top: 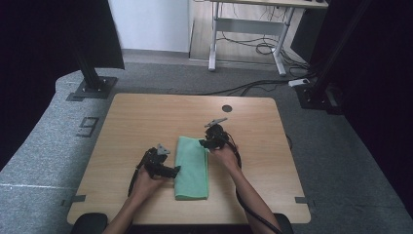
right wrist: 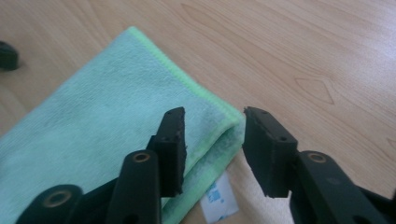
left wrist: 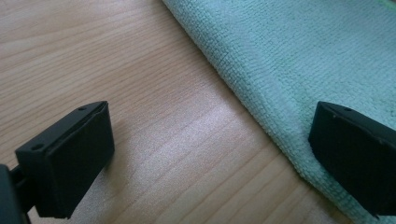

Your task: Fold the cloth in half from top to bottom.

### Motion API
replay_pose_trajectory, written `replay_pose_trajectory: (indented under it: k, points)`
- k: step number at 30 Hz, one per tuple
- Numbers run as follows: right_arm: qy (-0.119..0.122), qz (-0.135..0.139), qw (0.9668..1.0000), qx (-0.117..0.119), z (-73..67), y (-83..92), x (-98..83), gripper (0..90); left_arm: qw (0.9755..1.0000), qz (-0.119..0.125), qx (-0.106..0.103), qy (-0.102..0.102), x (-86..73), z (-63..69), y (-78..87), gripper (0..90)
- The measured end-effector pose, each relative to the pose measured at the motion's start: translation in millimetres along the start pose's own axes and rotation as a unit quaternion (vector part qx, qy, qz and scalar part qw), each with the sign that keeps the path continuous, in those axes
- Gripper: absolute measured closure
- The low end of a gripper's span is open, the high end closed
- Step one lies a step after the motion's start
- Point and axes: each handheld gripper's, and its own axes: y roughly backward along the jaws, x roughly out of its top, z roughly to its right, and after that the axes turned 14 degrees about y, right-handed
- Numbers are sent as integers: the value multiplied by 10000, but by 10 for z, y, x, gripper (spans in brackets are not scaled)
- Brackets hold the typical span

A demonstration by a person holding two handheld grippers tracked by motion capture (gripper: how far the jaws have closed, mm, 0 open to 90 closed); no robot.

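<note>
- Two handheld grippers worked a green cloth (top: 192, 168) that lay already folded into a narrow strip near the middle of the wooden table (top: 146, 117), its layers stacked at one corner; any further fold was, by the look of it, yet to be made.
- At that far corner, the right gripper (right wrist: 212, 140) straddled the doubled edge, jaws part-way closed but not seen pressing it; a white label (right wrist: 217, 198) poked out beneath.
- Beside the cloth's long edge, the left gripper (left wrist: 205, 154) stood wide open, holding nothing.
- Around the pale wood-grain tabletop ran grey carpet (top: 44, 141), with a desk frame (top: 248, 29) and loose cables (top: 253, 46) behind.
</note>
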Motion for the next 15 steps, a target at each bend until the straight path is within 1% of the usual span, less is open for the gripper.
replay_pose_trajectory:
  k: [2, 4, 7, 8, 9, 10, 11, 12, 14, 15]
  points:
    - [53, -87, 9999, -58, 27, -54, 1, 582, 10000, -3, 5, 0, 0, 1, 0, 3]
    - [81, -147, 9998, -71, 43, -108, -4, 548, 10000, 3, 2, 10, -1, 2, -1, 3]
    - [172, -300, 9993, -155, 42, -180, -19, 501, 10000, 1, 4, 7, -1, 1, -1, 3]
    - [185, -341, 9991, -147, 42, -200, -30, 498, 10000, 1, 5, 7, -1, 1, -1, 3]
    - [163, -310, 9993, -140, 45, -204, -39, 504, 10000, 1, 4, 8, -1, 1, -1, 3]
    - [119, -270, 9995, -93, 55, -205, -52, 533, 10000, 1, 4, 9, -1, 1, -1, 3]
    - [38, -227, 9997, -17, 62, -200, -63, 583, 10000, -1, 5, 8, -1, 1, 0, 3]
    - [70, -223, 9997, -1, 58, -196, -65, 638, 10000, 0, 4, 8, -1, 1, 0, 3]
    - [99, -208, 9997, 101, 45, -192, -61, 717, 10000, -1, 3, 9, -1, 1, 0, 3]
    - [77, -212, 9996, 155, 41, -193, -56, 761, 10000, 0, 4, 10, -1, 1, 0, 3]
